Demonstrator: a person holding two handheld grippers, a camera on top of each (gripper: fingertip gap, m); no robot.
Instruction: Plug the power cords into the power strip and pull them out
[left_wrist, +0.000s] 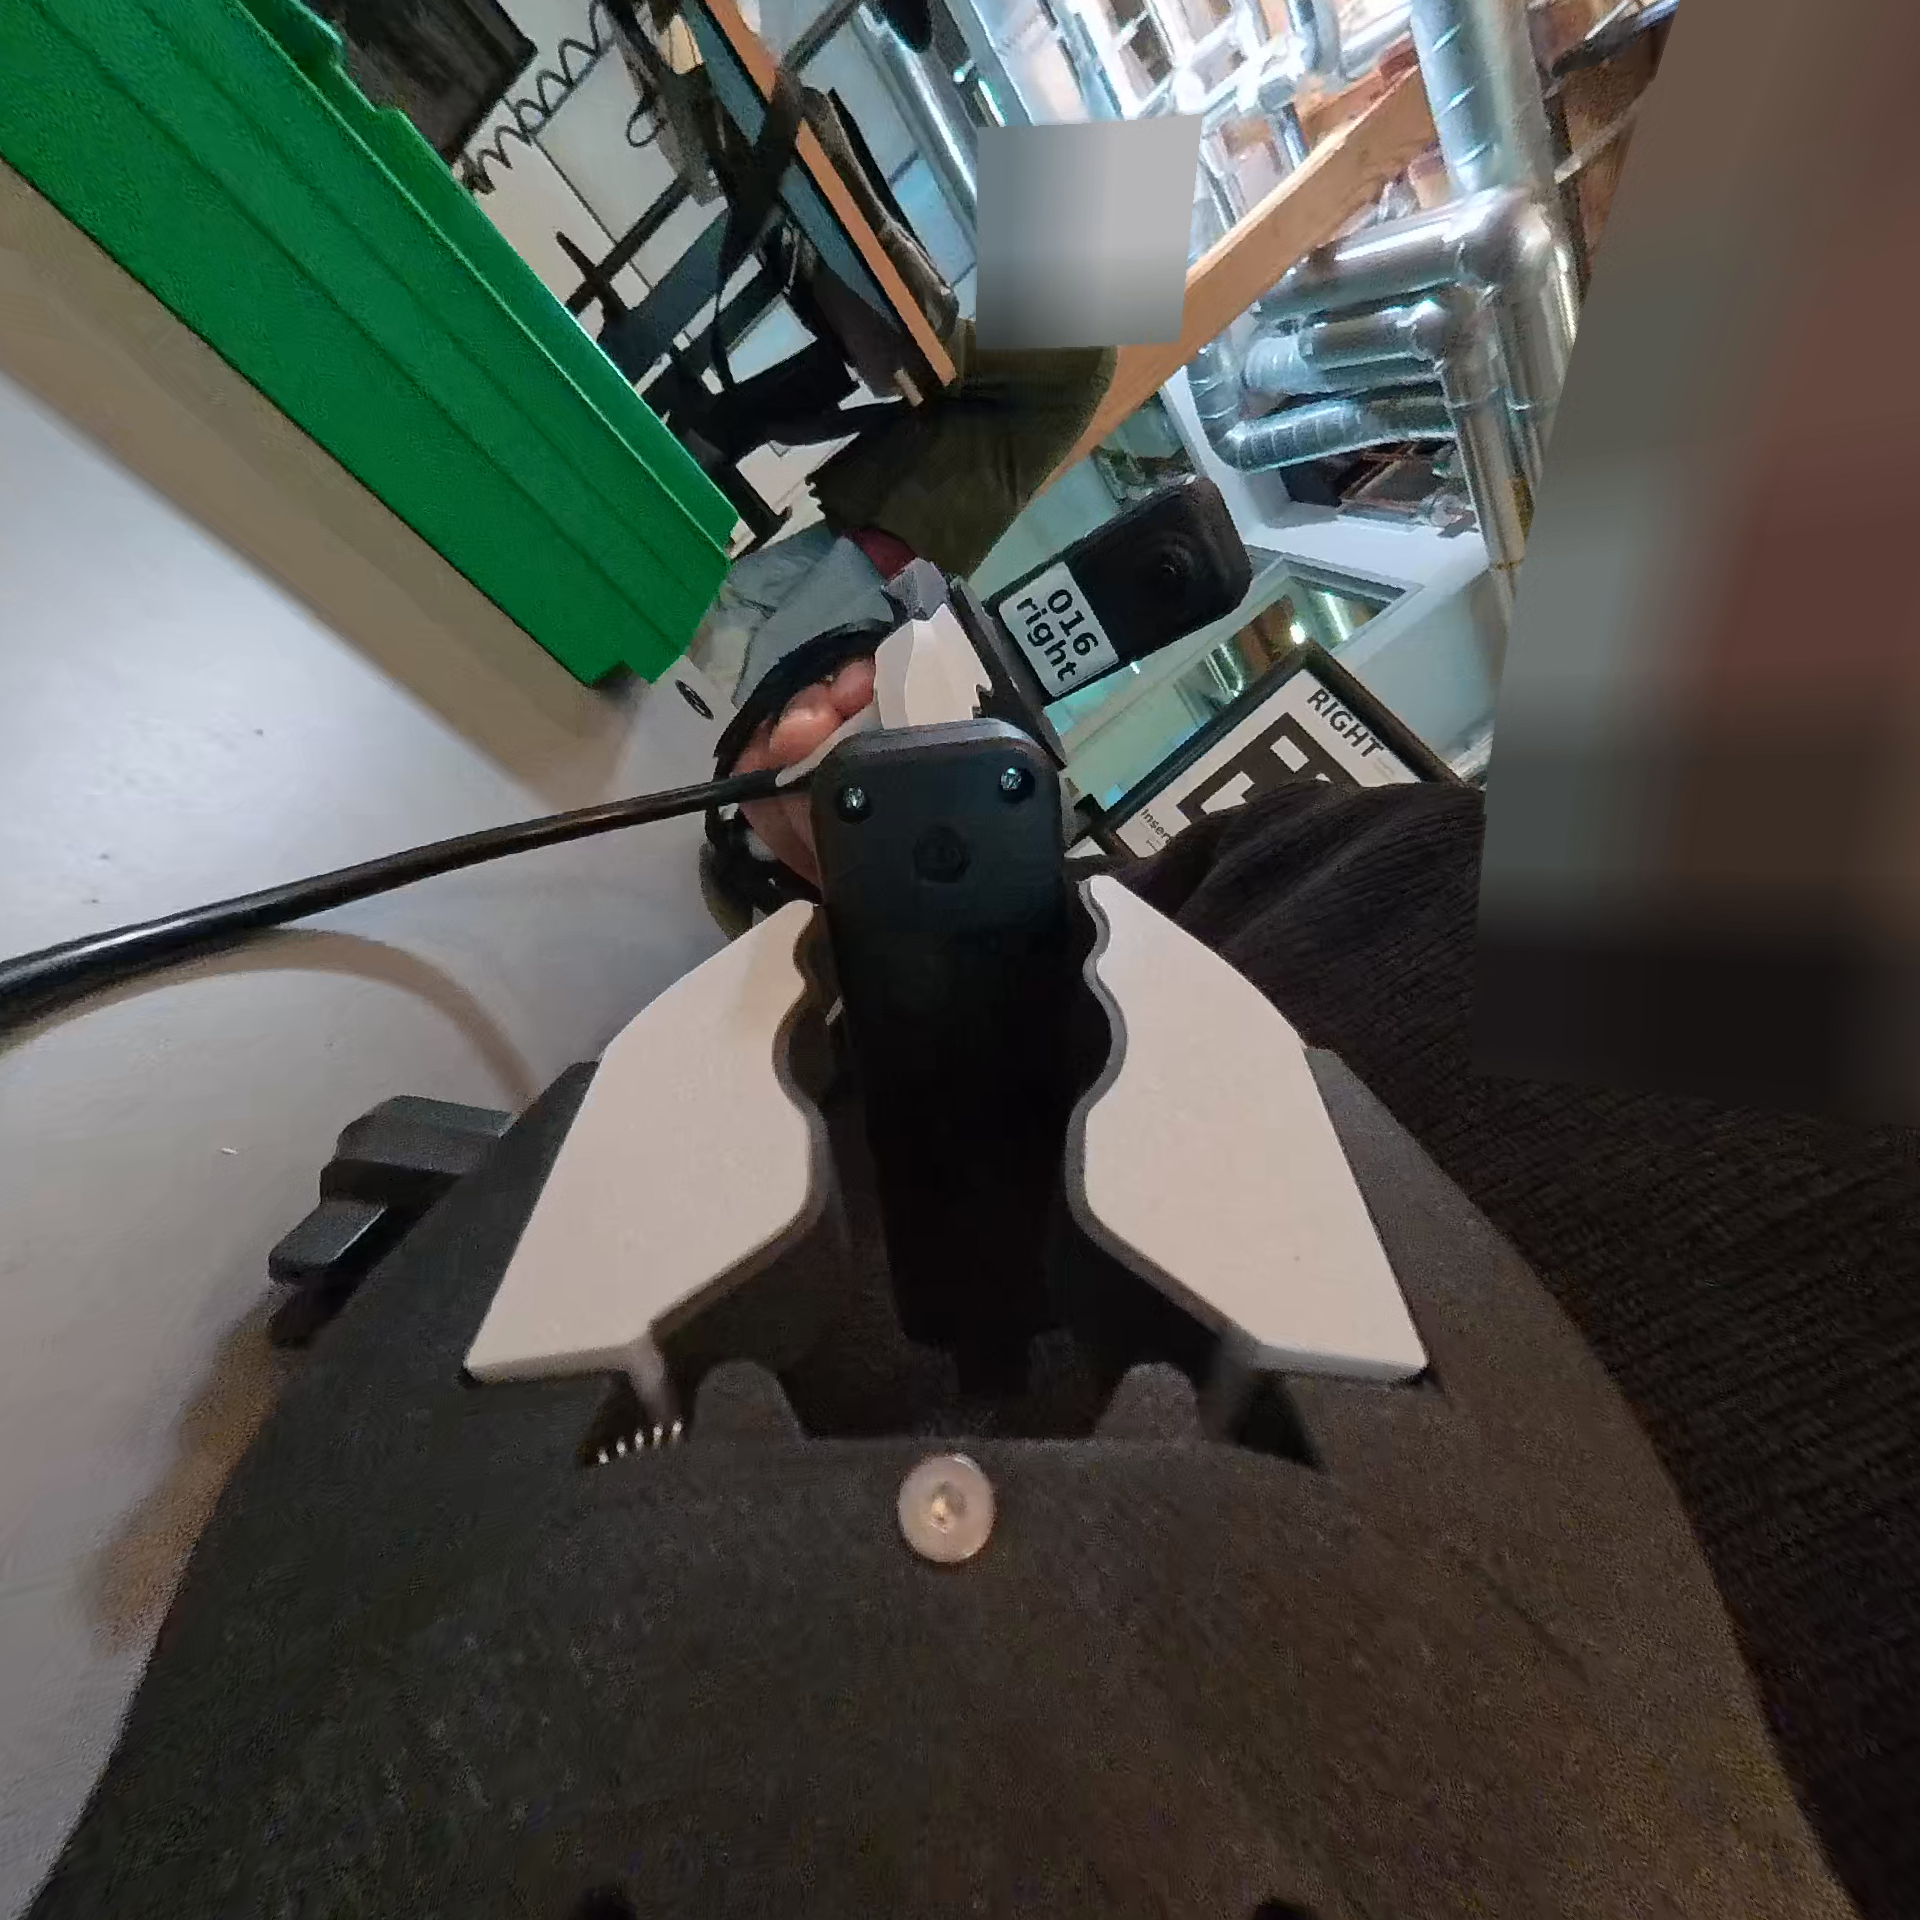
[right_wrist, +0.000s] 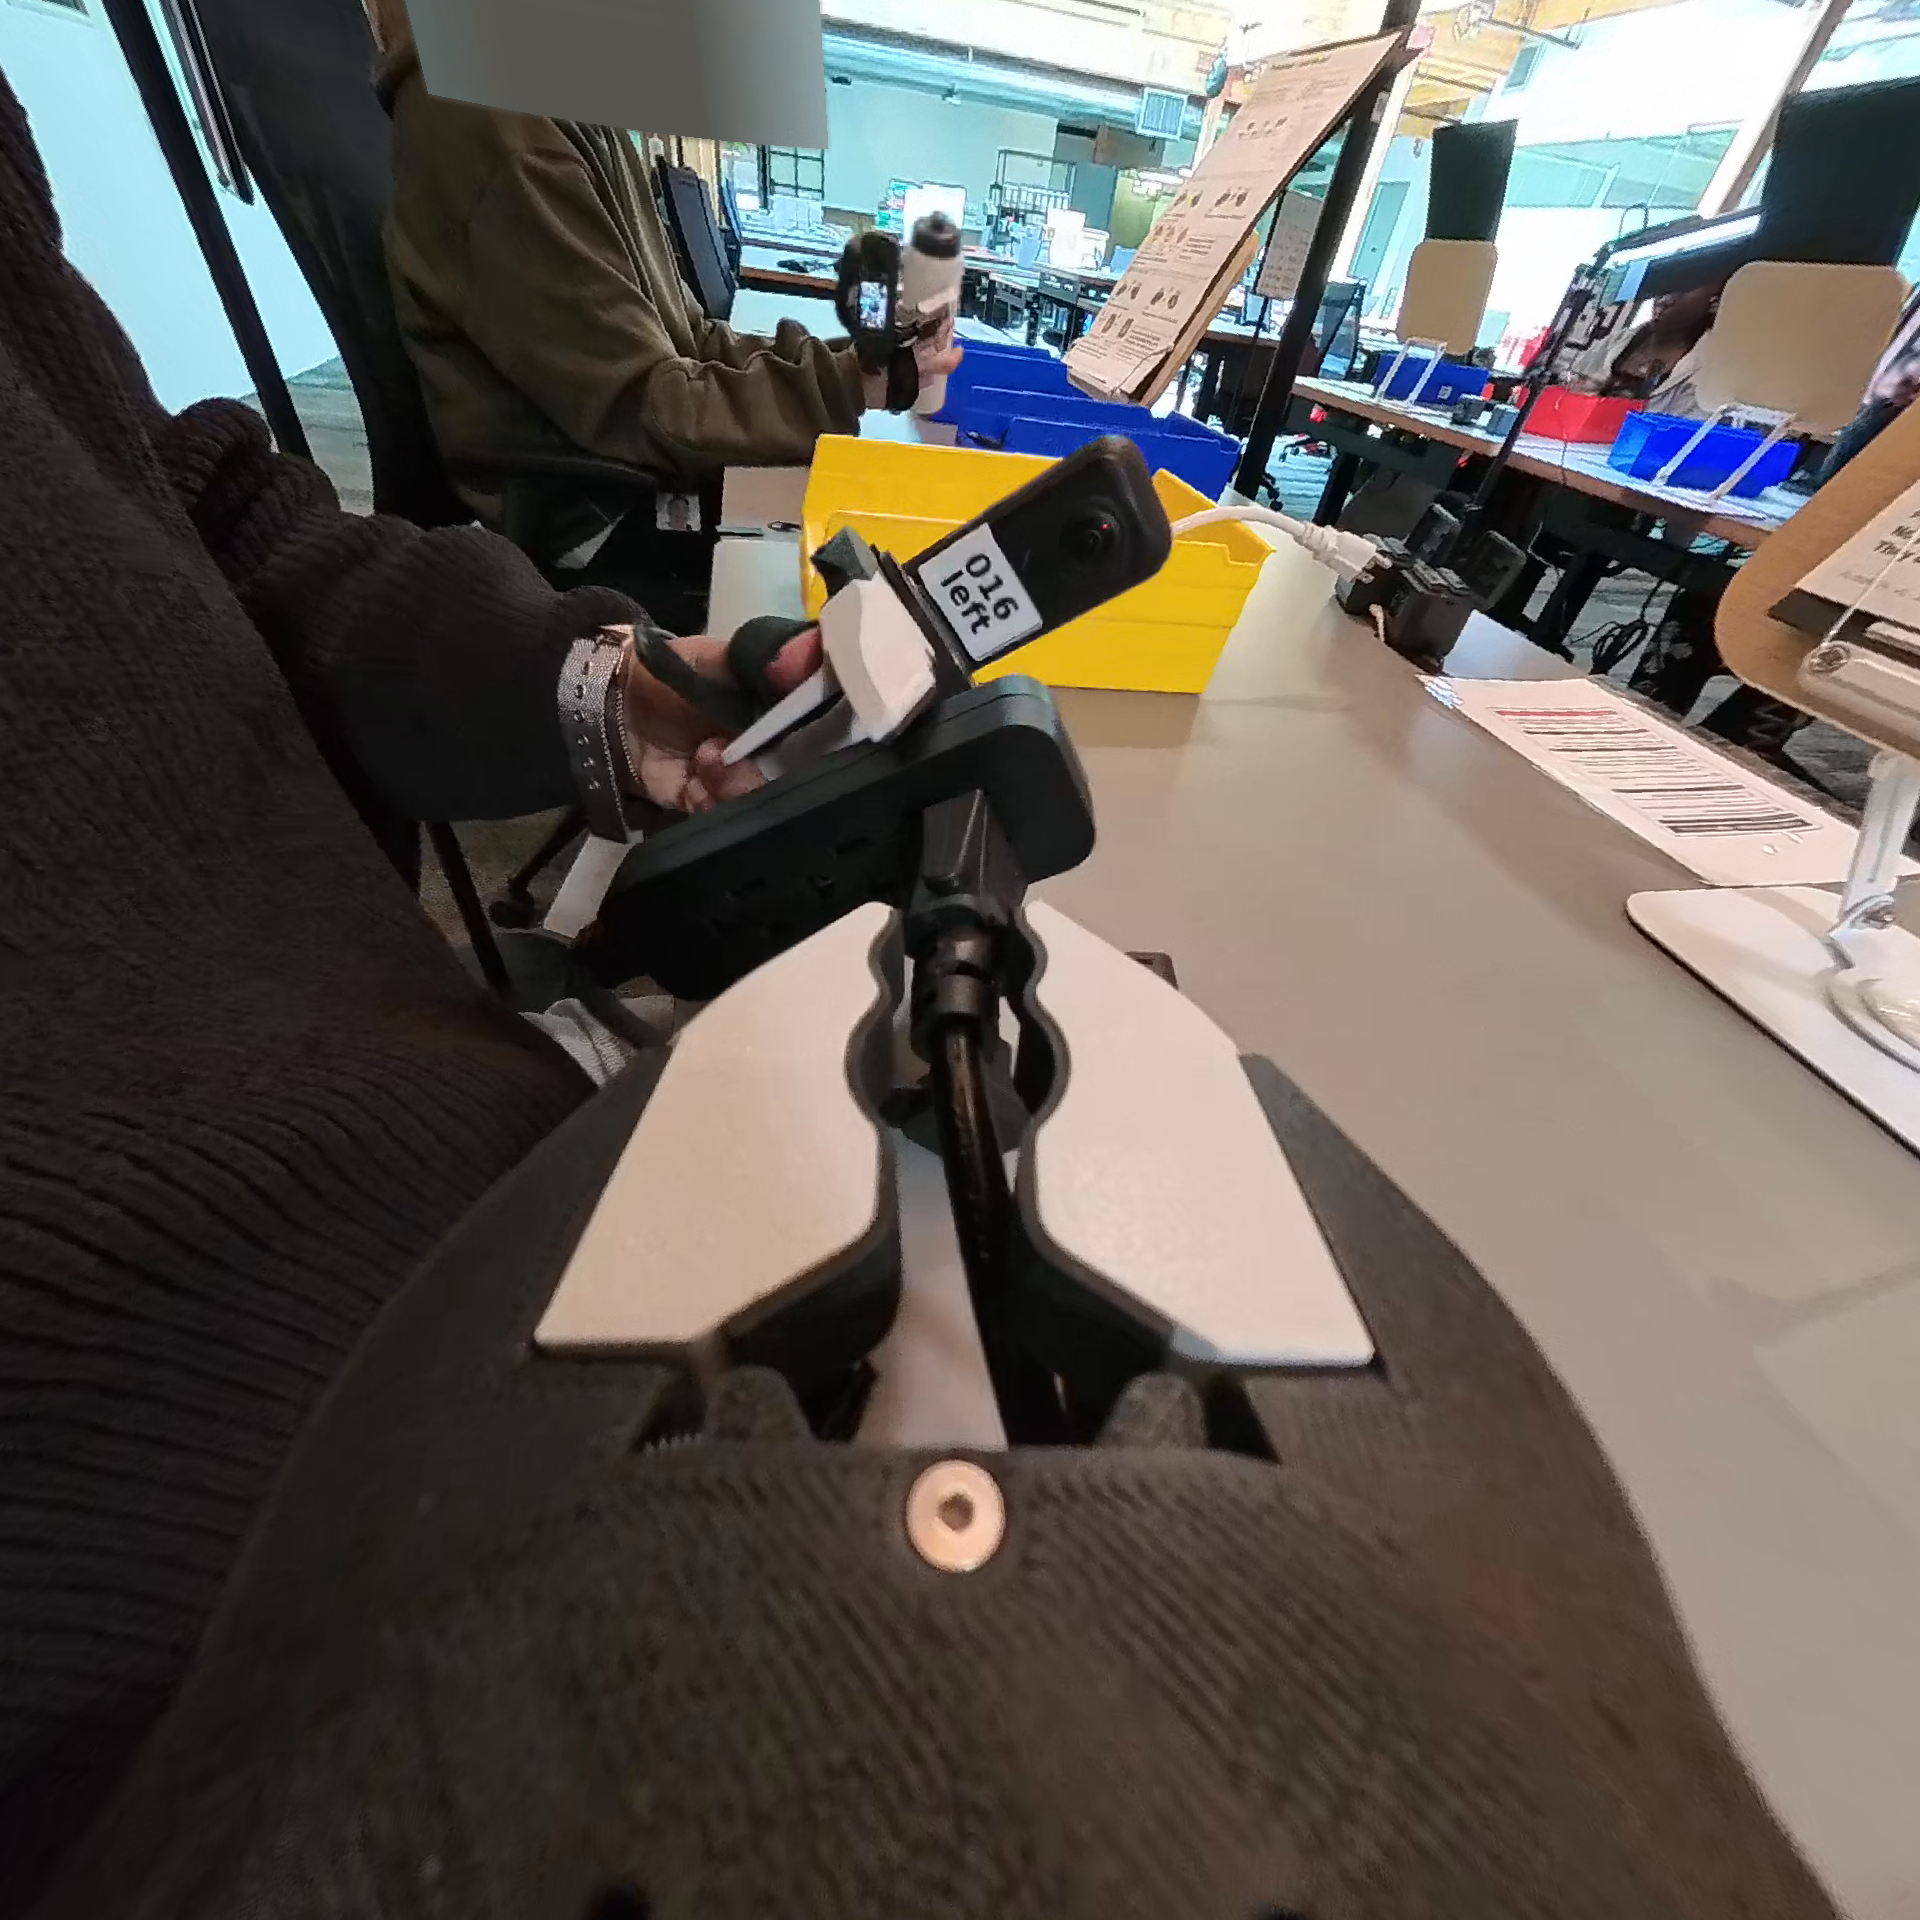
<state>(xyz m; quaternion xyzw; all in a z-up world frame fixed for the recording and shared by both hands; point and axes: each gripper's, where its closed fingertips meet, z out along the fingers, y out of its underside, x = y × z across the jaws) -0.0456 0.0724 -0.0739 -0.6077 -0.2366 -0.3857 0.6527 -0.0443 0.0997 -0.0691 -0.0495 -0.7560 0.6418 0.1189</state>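
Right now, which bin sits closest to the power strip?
The yellow bin, just behind the power strip; the blue bins lie farther back.

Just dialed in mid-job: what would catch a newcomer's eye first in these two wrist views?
The black power strip, held off the grey table, fills the middle of both views: the left gripper is clamped on its body. In the right wrist view the right gripper grips a black plug at the strip's socket face, its cord running back between the fingers. Behind sit a yellow bin, and in the left view a green bin.
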